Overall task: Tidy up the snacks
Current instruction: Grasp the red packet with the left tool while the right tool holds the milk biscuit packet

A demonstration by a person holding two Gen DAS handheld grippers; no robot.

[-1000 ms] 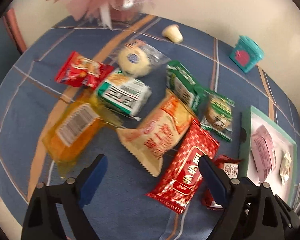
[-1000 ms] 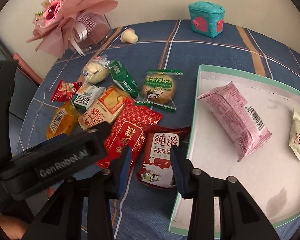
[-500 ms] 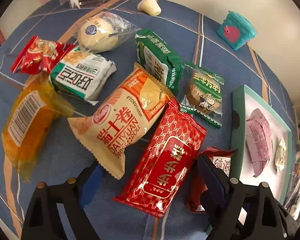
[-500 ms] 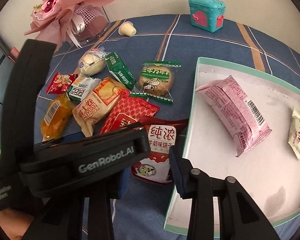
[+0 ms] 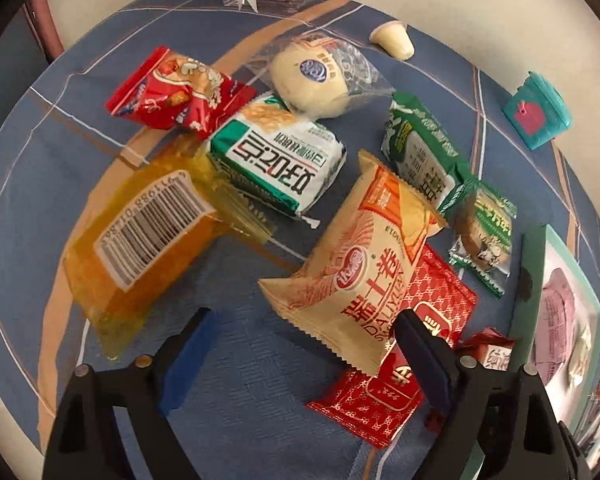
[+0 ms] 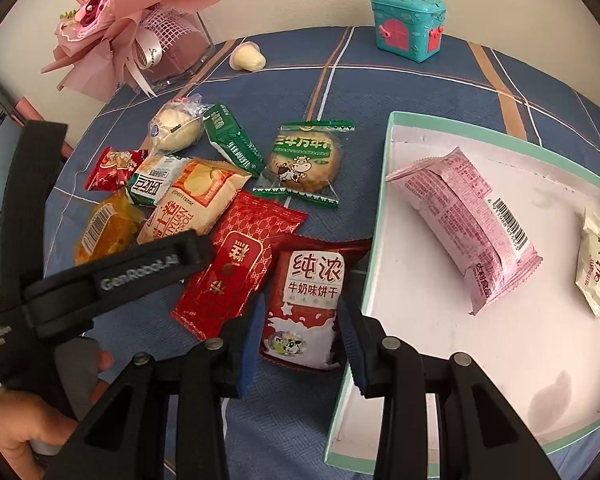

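Grippers at the bottom of both frames, angled steeply down over blue plaid cloth (image 6: 400, 80).

Left gripper (image 5: 304, 344): jaws wide, nothing clamped; cream roll pack (image 5: 364, 264) partly between them, its lower corner beside right pad, contact unclear. Patterned red pack (image 5: 400, 360) tucked under the cream pack and passing behind that pad. Orange pack (image 5: 140, 236), barcode up, at centre left.

Right gripper (image 6: 300, 340): jaws narrow, astride lower end of milk biscuit pack (image 6: 304, 304); whether pads press it, cannot tell. Left gripper's black body crossing lower left of this view, hand (image 6: 24, 428) below it.

Tray (image 6: 376, 216) at right, holding pink pack (image 6: 464, 224) and small cream sachet (image 6: 596, 264).

Farther up: white-green pack (image 5: 280, 160), green pack (image 5: 424, 156), cookie (image 6: 304, 160), small red pack (image 5: 172, 92), bun (image 5: 312, 80).

Top edge: jelly cup (image 6: 248, 56), teal box (image 6: 408, 24), bouquet (image 6: 116, 28).
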